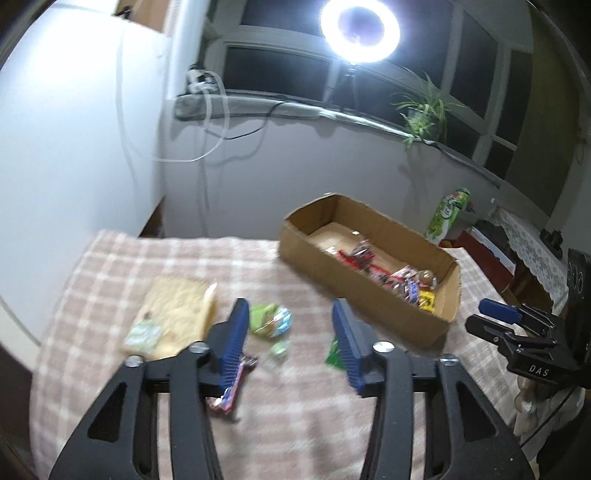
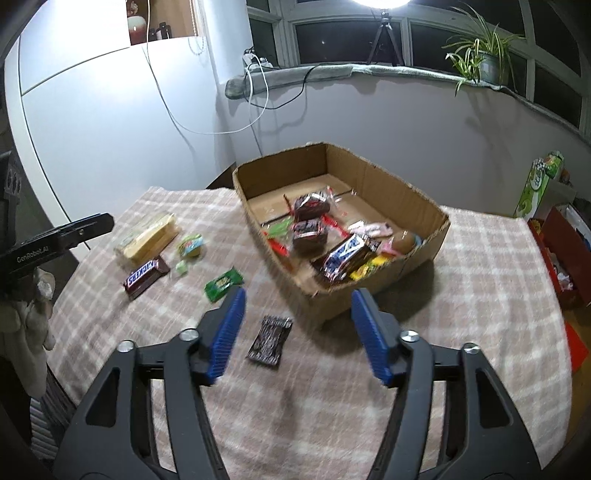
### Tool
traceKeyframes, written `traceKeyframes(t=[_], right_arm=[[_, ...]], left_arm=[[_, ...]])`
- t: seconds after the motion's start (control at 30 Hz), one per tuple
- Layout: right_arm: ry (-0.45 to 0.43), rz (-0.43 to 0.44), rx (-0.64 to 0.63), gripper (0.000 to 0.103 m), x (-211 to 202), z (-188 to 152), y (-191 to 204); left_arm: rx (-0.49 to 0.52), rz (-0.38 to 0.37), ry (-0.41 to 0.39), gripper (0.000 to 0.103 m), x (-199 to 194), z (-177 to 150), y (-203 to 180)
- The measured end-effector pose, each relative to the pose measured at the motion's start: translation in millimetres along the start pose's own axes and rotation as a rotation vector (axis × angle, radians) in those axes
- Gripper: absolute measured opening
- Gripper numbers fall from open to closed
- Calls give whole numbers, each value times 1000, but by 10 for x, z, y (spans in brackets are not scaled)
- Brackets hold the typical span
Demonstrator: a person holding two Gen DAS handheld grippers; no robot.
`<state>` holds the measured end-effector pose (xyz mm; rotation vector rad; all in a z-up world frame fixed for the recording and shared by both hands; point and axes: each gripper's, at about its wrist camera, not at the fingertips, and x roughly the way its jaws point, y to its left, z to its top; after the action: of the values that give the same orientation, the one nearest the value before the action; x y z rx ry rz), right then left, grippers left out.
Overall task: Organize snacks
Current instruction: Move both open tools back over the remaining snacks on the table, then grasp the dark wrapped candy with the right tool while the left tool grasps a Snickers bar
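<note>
My left gripper (image 1: 289, 304) hangs open over the checked cloth, nothing between its pads. Below it lie a green round snack (image 1: 271, 319), a small green candy (image 1: 279, 349), a green packet (image 1: 334, 352) and a Snickers bar (image 1: 229, 391), partly hidden by the left finger. A yellow wafer pack (image 1: 173, 317) lies further left. My right gripper (image 2: 300, 293) is open too, above a dark packet (image 2: 269, 338) and just before the cardboard box (image 2: 424, 254). Inside the box are two dark wrapped cakes (image 2: 310, 205), another Snickers bar (image 2: 347, 256) and several small sweets.
A ring light (image 1: 360, 31) on a tripod stands at the window sill, with a potted plant (image 2: 487, 62) to its right. Right of the table stand a green carton (image 2: 535, 188) and a red box (image 2: 565, 243). Cables hang down the wall behind.
</note>
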<state>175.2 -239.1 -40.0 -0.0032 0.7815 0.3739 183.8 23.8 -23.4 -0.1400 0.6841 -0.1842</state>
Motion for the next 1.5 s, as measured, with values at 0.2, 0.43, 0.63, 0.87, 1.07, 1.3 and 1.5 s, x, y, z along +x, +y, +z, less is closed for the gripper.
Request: traceKeyframes(t=[0.2, 0.43, 0.63, 0.87, 1.07, 1.3, 1.5], right_arm=[[39, -6, 14, 76, 63, -174, 33], [96, -13, 37, 82, 221, -346, 28], [141, 4, 40, 82, 360, -427, 59], [172, 33, 36, 82, 493, -432, 114], [189, 47, 39, 81, 590, -400, 131], [202, 43, 40, 70, 682, -362, 145], [208, 31, 7, 59, 759, -314, 226]], left_arm=[[-46, 34, 20, 50, -105, -207, 296], [-47, 49, 69, 50, -75, -408, 438], [-21, 48, 118, 50, 60, -546, 471], [-11, 21, 161, 50, 220, -584, 510], [15, 9, 183, 49, 339, -570, 501], [49, -6, 202, 40, 460, -551, 435], [87, 11, 210, 40, 569, -519, 375]])
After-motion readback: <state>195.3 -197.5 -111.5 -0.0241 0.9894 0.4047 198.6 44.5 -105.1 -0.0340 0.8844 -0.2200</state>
